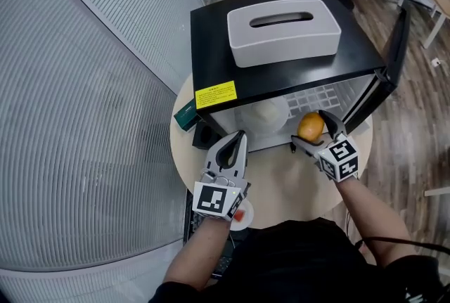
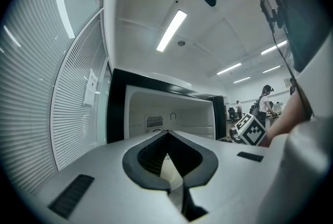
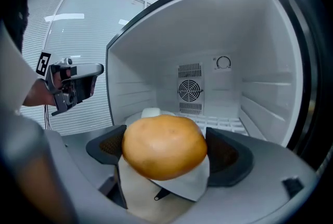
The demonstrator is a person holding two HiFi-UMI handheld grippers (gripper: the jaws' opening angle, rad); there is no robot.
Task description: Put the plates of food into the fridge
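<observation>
- My right gripper [image 1: 313, 133] is clamping its 2 jaws on a round golden-brown piece of food [image 3: 164, 146], 1 dark pad pressing on each side of it.
- I am holding that food right at the mouth of the open fridge [image 1: 211, 34], at about 1 o'clock from my body in the head view.
- My left gripper [image 1: 240, 136] is keeping its jaws together at the tips, with nothing between them.
- I am holding it low over the round table [image 1: 281, 182], pointing toward 12 o'clock at the fridge front, well apart from the food.
- In the right gripper view, the left gripper is showing at 9 o'clock; in the left gripper view, the right gripper's marker cube [image 2: 252, 129] is showing at 3 o'clock.
- A white plate [image 1: 261, 115] is lying inside the fridge on its left half, behind the held food; what is on it is too pale to tell.
- The fridge door [image 1: 394, 48] is standing open at 2 o'clock.
- A fan grille [image 3: 190, 90] is showing on the back wall at 12 o'clock.
- A white tissue box [image 1: 283, 31] is sitting on the fridge top, and a yellow label [image 1: 216, 94] is sticking on the front edge at 11 o'clock.
</observation>
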